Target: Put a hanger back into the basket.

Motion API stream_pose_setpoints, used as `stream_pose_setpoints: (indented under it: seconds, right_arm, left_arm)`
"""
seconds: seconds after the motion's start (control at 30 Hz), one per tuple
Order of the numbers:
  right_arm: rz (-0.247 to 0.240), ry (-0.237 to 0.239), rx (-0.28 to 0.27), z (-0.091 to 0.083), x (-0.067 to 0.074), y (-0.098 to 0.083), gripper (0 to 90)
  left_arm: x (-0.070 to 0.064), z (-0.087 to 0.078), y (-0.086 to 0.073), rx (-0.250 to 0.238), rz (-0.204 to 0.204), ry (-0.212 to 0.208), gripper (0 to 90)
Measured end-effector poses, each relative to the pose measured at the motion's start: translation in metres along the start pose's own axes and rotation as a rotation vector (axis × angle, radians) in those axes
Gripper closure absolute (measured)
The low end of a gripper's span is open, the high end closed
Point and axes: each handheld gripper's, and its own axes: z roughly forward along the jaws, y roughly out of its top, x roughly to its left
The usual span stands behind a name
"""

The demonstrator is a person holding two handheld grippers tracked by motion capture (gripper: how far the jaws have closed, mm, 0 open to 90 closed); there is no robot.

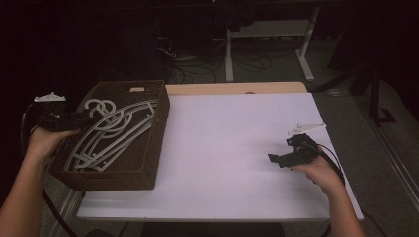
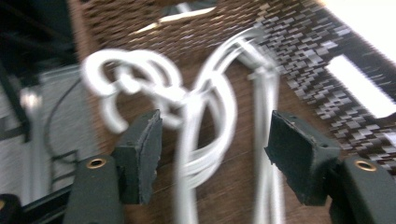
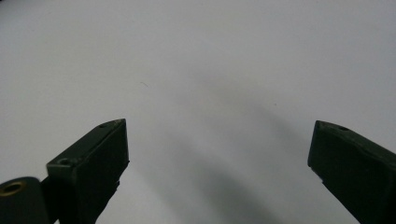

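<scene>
Several white clothes hangers lie stacked in a dark woven basket at the table's left, hooks toward the far left corner. My left gripper hovers at the basket's left rim by the hooks. In the left gripper view the jaws of this gripper stand apart with the blurred hanger necks between them, neither pad pressing on them. My right gripper rests low over the white table at the right. In the right gripper view it is open, with bare tabletop between its jaws.
The basket wall rises behind the hangers and has a handle slot in its far side. A strip of wooden table edge runs along the back. Beyond it stand white desk legs and cables on a dark floor.
</scene>
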Motion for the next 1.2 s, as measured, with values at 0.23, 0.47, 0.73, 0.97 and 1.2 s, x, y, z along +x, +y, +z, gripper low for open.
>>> stream_pose_setpoints:
  seconds: [0.23, 0.47, 0.73, 0.97, 1.2]
  right_arm:
    - [-0.009, 0.006, -0.02, -0.006, 0.002, 0.005, 5.1]
    - [-0.02, 0.022, -0.059, -0.017, 0.006, 0.011, 4.4]
    - [-0.042, 0.086, -0.123, -0.033, 0.018, 0.022, 0.0]
    - [-0.07, 0.128, -0.164, -0.046, 0.03, 0.029, 0.0]
    - [-0.079, 0.138, -0.174, -0.05, 0.035, 0.03, 0.0]
  left_arm:
    - [-0.042, 0.009, 0.005, -0.067, 0.003, -0.174, 27.1]
    - [-0.093, 0.022, 0.006, -0.128, 0.066, -0.323, 19.4]
    - [-0.142, 0.037, 0.006, -0.128, 0.166, -0.441, 13.0]
    - [-0.163, 0.048, 0.004, -0.103, 0.201, -0.487, 4.1]
    - [-0.167, 0.053, -0.001, -0.1, 0.204, -0.496, 1.2]
